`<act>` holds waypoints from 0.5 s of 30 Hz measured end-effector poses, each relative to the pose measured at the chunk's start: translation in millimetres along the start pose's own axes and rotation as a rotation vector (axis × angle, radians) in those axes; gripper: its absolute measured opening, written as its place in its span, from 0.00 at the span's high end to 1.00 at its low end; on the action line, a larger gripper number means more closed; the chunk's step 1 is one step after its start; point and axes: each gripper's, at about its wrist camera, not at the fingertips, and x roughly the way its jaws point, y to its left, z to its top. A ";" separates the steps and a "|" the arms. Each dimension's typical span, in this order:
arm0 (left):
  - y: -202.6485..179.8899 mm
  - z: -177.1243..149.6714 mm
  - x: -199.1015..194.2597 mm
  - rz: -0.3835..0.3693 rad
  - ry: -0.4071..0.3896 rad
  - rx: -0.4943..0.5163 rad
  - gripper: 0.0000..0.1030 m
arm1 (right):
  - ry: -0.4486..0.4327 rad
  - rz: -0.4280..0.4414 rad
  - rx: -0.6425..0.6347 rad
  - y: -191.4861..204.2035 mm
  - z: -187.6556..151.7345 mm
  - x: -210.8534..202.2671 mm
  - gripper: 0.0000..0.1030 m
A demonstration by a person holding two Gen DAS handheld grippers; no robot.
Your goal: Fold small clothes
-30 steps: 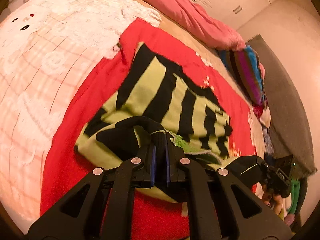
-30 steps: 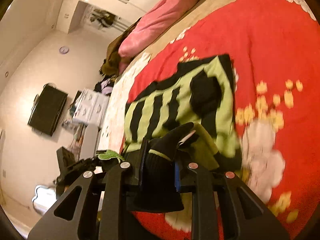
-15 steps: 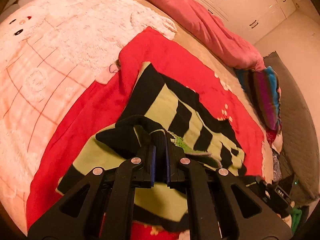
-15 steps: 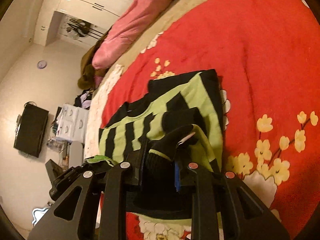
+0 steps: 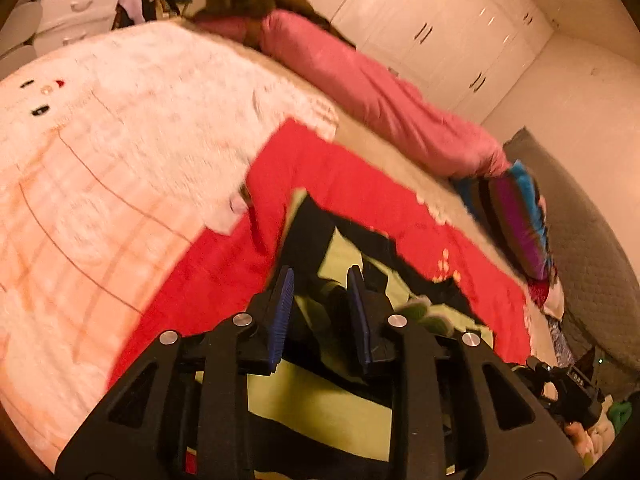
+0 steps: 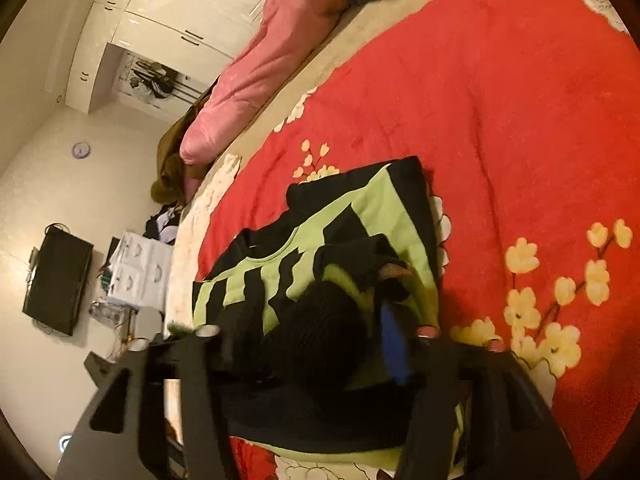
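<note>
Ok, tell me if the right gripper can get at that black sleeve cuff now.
Probably yes: the black cuff lies loose between the right gripper's fingers, which have just been opening; nothing blocks it.

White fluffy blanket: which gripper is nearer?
Left. Left gripper, over the black-and-green striped sweater, is toward the blanket; right gripper is at its far side. Both jaws just opened, fabric between.
</note>
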 end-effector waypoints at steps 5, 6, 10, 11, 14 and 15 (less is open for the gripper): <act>3.5 0.4 -5.9 0.052 -0.051 0.081 0.74 | -0.048 -0.019 -0.057 9.8 -2.9 -24.9 0.26; 1.6 -0.4 -3.7 0.068 -0.045 0.112 0.73 | -0.043 -0.019 -0.071 11.8 -4.8 -27.9 0.26; -5.9 -3.5 -2.7 0.078 -0.031 0.219 0.58 | -0.012 -0.061 -0.160 22.0 -16.2 -34.0 0.26; -8.0 -4.8 -3.4 0.088 -0.037 0.250 0.57 | -0.003 -0.078 -0.178 23.7 -18.6 -33.4 0.26; -16.0 -11.1 -0.3 0.138 -0.035 0.358 0.57 | 0.046 -0.171 -0.239 29.5 -27.2 -29.1 0.25; -16.8 -12.1 1.6 0.149 -0.030 0.369 0.57 | 0.059 -0.163 -0.248 31.2 -29.7 -27.8 0.25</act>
